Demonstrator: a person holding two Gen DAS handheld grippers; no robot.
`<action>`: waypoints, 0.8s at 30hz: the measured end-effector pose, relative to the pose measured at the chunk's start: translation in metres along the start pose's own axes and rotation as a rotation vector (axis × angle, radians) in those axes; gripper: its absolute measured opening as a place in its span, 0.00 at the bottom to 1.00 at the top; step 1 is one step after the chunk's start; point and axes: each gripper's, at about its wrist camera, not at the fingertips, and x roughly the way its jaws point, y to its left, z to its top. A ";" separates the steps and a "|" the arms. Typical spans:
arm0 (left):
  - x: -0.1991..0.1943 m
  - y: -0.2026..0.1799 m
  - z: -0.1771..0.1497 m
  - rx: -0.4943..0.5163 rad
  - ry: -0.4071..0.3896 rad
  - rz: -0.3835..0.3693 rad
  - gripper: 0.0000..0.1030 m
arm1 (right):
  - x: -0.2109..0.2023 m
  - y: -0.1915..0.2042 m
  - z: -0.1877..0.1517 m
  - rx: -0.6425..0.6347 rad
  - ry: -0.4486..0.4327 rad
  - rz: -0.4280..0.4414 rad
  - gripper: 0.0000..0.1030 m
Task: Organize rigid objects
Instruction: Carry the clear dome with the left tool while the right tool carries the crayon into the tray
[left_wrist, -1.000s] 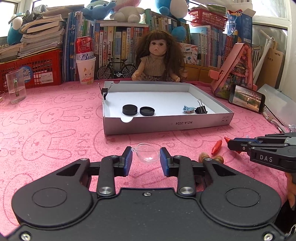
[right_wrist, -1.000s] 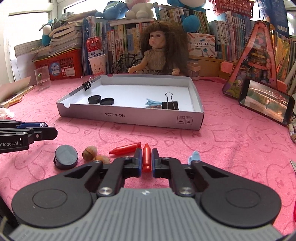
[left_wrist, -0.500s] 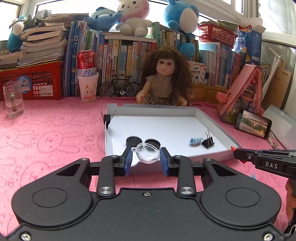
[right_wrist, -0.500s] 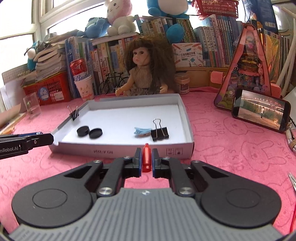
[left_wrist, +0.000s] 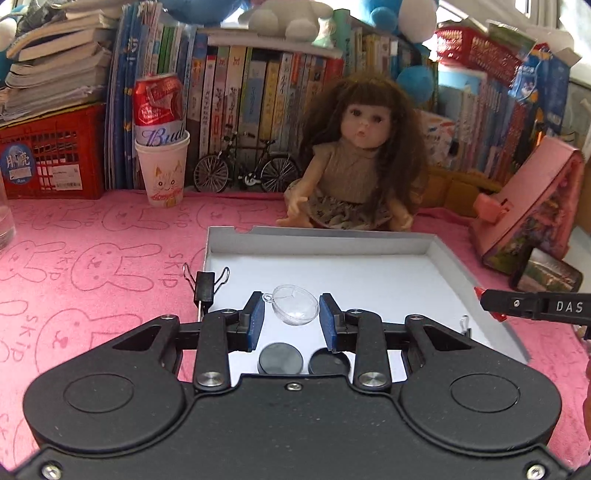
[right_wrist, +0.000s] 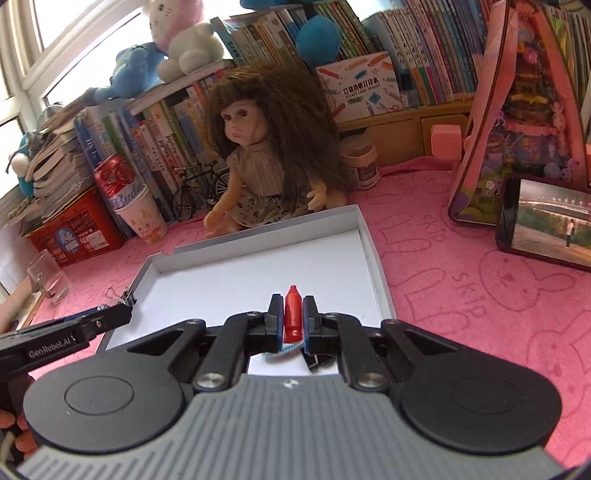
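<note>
The clear plastic dome (left_wrist: 295, 309) sits between the blue pads of my left claw (left_wrist: 291, 316), held over the white box lid (left_wrist: 369, 251) just above two black discs (left_wrist: 279, 357). The pads are set wide, and I cannot tell whether both press its rim. I judge it light, thin-walled and slick, likely to crack or pop out under a hard squeeze, so I would hold it across its widest rim with little force. My right claw (right_wrist: 291, 319) is pinched nearly closed on a red crayon-shaped piece (right_wrist: 292, 312), tip forward, over the lid's near right part; that piece looks stiff and light, and mid-body is the steady place to hold it. A black binder clip (left_wrist: 204, 287) grips the lid's left wall. Readable writing: "DAS" on the right claw's side in the left view, "GenRobot.AI" on the left claw's side in the right view, "Bud" in script on the red can (left_wrist: 159, 107), and "SKIP" stamped among bunnies on the pink counter cloth (left_wrist: 92, 236).
</note>
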 end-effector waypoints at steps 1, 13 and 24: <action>0.006 0.001 0.002 0.001 0.005 0.005 0.29 | 0.006 -0.002 0.003 0.013 0.014 0.005 0.13; 0.051 -0.007 -0.002 0.026 0.059 0.052 0.30 | 0.052 0.015 -0.003 0.000 0.075 -0.002 0.13; 0.065 -0.015 -0.011 0.049 0.087 0.072 0.30 | 0.064 0.017 -0.012 -0.039 0.099 -0.043 0.13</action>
